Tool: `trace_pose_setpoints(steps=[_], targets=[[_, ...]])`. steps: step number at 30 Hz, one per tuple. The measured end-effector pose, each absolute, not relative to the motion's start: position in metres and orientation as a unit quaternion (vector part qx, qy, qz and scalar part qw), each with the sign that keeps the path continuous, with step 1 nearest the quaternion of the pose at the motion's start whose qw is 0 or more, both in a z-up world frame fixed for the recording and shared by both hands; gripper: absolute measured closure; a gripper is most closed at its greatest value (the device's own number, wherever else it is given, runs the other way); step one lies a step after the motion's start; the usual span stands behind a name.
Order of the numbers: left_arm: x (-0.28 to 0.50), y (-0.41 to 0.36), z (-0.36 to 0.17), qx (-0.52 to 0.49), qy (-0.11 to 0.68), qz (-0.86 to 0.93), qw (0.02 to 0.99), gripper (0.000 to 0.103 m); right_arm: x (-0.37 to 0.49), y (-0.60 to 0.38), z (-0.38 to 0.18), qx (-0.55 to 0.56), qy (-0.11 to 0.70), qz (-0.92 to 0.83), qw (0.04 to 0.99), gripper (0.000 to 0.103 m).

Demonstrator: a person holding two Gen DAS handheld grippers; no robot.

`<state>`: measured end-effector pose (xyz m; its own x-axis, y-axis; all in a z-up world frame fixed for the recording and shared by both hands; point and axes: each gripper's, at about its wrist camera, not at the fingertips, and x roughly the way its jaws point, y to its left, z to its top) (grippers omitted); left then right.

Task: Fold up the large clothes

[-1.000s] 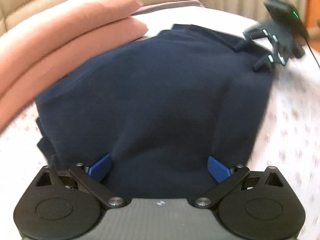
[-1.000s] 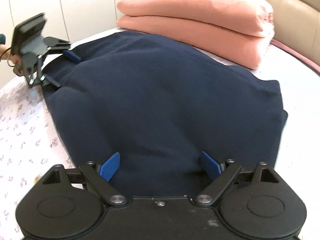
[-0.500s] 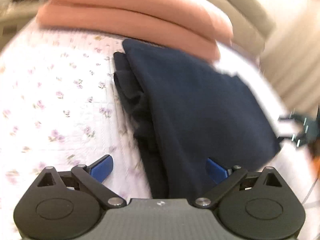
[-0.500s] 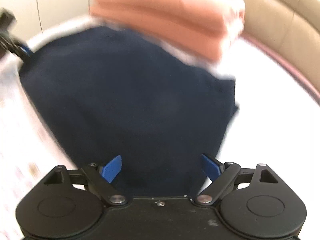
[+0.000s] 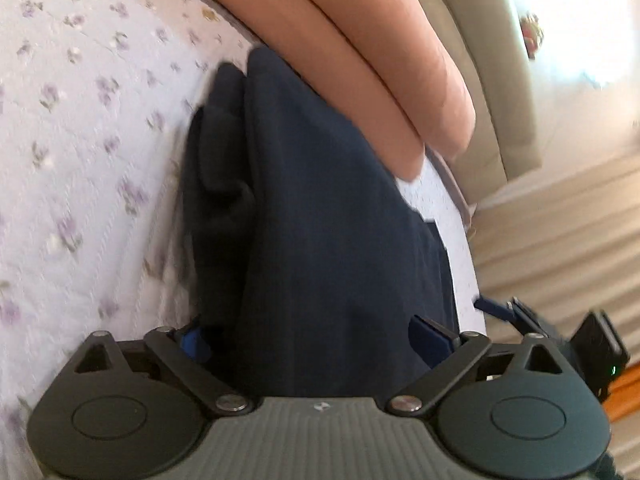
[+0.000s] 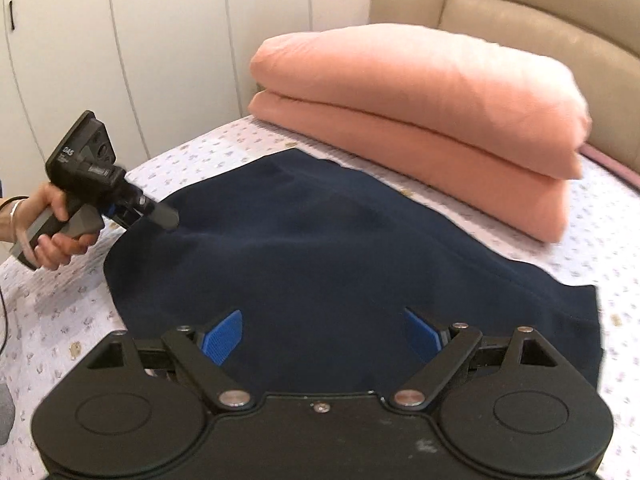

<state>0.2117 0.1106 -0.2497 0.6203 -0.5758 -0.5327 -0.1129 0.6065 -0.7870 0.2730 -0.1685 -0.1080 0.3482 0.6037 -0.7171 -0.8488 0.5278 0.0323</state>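
A navy garment lies folded on the floral bedsheet, its stacked layers showing along one side in the left wrist view. My left gripper is open and straddles the near end of the garment, one blue pad on each side. In the right wrist view a hand holds that left gripper with its tip at the garment's left edge. My right gripper stands open low over the garment's near edge, nothing pinched. It also shows as the right gripper beyond the garment's far corner.
A folded pink quilt lies along the garment's far side, touching or nearly so. Behind it stands a beige padded headboard. White wardrobe doors stand at the left, and a cable trails over the sheet.
The left gripper has swung round to the garment's left edge and now looks along it. The right wrist view has pulled back and steadied. Both grippers stay open.
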Motion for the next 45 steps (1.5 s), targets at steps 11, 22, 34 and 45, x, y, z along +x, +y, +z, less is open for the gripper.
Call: trace_pose_setpoints(steps=[11,22,34,45], targets=[[0.226,0.121,-0.267,-0.511,0.427,-0.167,0.727,0.019,0.264,-0.177,-0.12,-0.139,0.38,0.454,0.794,0.001],[0.231,0.103,-0.221,-0.445,0.391,-0.131,0.795,0.082,0.284,-0.175,-0.109,-0.064,0.407,0.447,0.794,0.001],[0.254,-0.008,-0.143,-0.223,0.362,-0.093,0.9,0.082,0.365,-0.183,-0.098,0.171,0.468,0.488,0.717,0.001],[0.285,-0.144,-0.121,-0.084,0.324,-0.093,0.938,0.082,0.404,-0.23,-0.104,0.19,0.454,0.562,0.664,0.001]])
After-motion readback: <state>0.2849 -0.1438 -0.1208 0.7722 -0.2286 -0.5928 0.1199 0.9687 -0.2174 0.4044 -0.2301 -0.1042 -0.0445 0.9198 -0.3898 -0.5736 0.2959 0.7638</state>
